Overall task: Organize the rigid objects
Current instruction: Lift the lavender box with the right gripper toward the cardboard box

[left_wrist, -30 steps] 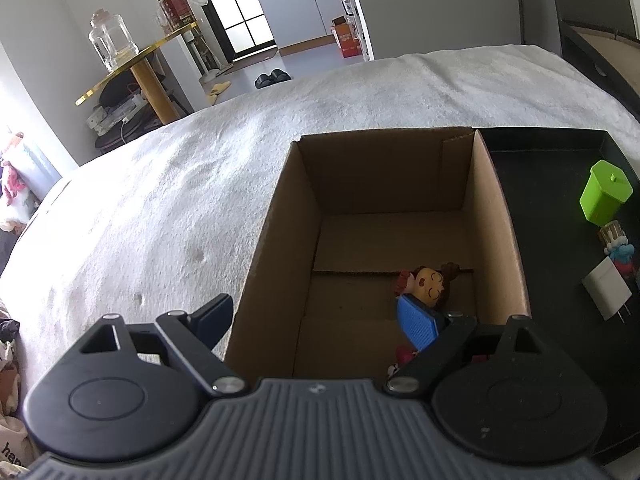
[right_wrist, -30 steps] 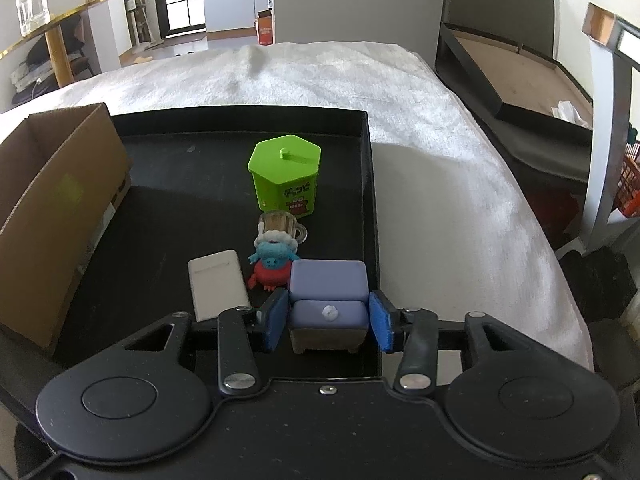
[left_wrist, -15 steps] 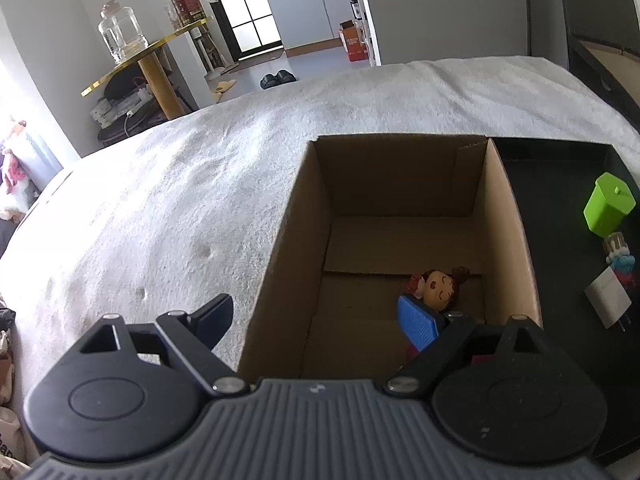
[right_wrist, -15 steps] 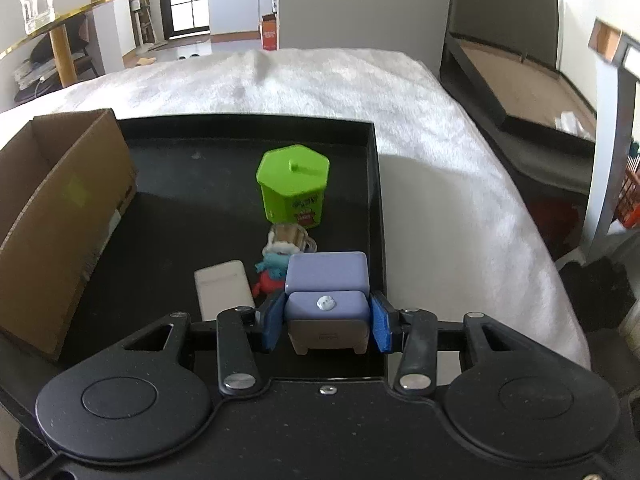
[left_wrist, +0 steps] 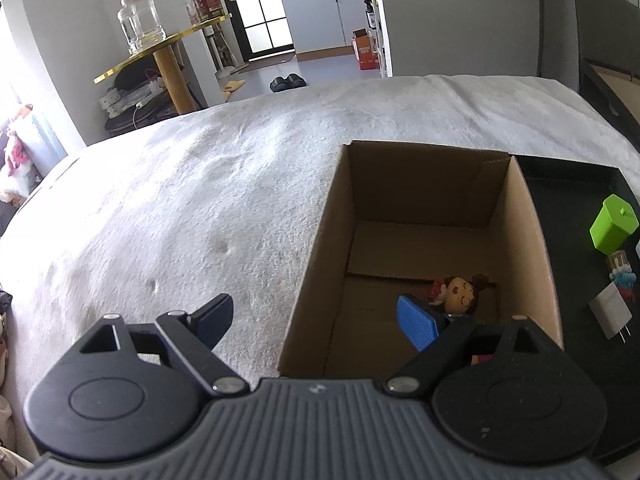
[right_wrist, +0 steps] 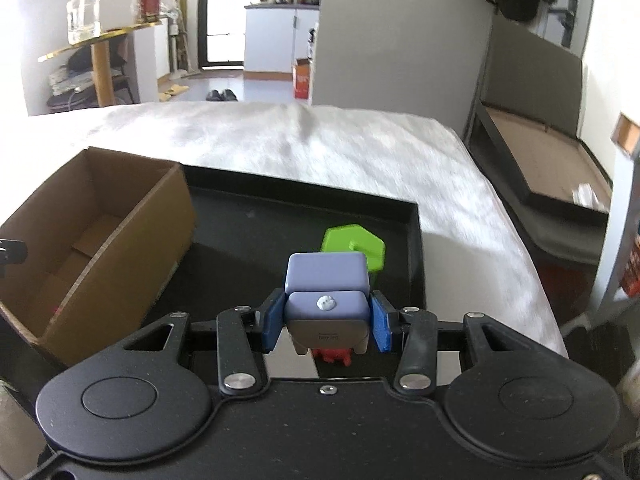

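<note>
The right claw (right_wrist: 326, 322) is clamped on a small lavender block-shaped toy (right_wrist: 327, 286), its two blue pads (right_wrist: 272, 324) pressed against the toy's sides, and the toy hangs clear above the black tray (right_wrist: 256, 232) rather than resting on it. Just beyond the toy, partly hidden behind it, stands the green hexagonal container (right_wrist: 356, 246) on the tray; directly under the toy a bit of a red figure (right_wrist: 332, 356) peeks out. To the left of this claw sits the open cardboard box (right_wrist: 120, 216), its right wall touching the tray's left edge; box and tray both lie on a white fuzzy bed cover (right_wrist: 320, 148). The left claw (left_wrist: 320, 316) is spread wide with nothing between its fingers: its left finger (left_wrist: 214, 316) hangs over the bed cover outside the box, and its right finger (left_wrist: 418, 326) is over the box's inside. Just past that right finger, on the box floor, lies a small doll with brown hair (left_wrist: 460, 298). Farther right of the left claw, on the tray, are the green container, a small figure with a blue body (left_wrist: 622, 278) and a white charger plug (left_wrist: 610, 314) lying flat, the figure just beside the plug and the container a little beyond them.
</note>
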`<action>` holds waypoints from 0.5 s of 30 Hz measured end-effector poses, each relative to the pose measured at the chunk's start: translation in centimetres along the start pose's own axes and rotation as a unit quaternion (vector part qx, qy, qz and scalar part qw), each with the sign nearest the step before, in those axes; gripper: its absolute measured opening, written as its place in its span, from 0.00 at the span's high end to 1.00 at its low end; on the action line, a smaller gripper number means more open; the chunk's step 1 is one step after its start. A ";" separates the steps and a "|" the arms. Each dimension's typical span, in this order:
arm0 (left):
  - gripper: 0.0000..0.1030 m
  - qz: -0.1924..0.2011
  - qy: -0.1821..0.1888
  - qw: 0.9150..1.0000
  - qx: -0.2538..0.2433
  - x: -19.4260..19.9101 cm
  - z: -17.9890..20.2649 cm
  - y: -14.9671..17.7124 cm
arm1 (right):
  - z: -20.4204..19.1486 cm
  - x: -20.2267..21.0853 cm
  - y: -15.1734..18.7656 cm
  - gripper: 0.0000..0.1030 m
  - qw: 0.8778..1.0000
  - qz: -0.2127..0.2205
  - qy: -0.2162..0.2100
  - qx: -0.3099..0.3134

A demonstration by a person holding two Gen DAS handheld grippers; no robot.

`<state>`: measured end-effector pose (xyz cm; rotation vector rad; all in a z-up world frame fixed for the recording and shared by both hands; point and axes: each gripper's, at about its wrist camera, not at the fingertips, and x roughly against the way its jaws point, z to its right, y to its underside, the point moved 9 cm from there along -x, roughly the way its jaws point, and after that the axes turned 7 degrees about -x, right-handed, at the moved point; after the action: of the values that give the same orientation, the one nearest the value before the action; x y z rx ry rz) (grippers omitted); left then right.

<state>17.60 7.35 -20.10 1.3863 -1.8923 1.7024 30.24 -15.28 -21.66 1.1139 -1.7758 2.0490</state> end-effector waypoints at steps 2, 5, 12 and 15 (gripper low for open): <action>0.14 0.001 0.004 1.000 0.006 0.0 -0.2 0.1 | -0.6 0.3 -0.4 0.58 1.000 0.008 -0.005 0.005; 0.15 0.005 0.010 1.000 0.012 0.0 -0.5 0.2 | -1.5 0.6 -1.0 0.58 1.000 0.018 -0.013 0.012; 0.18 0.012 0.026 0.999 0.017 0.0 -1.0 0.6 | -4.0 1.1 -2.3 0.58 0.998 0.044 -0.042 0.028; 0.26 0.016 0.026 0.999 0.022 0.0 -1.5 0.8 | -5.3 1.3 -2.9 0.58 0.997 0.053 -0.054 0.031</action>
<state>16.43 8.60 -20.16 1.3202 -1.8695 1.7877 28.92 -10.08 -18.58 1.1927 -1.8709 2.1558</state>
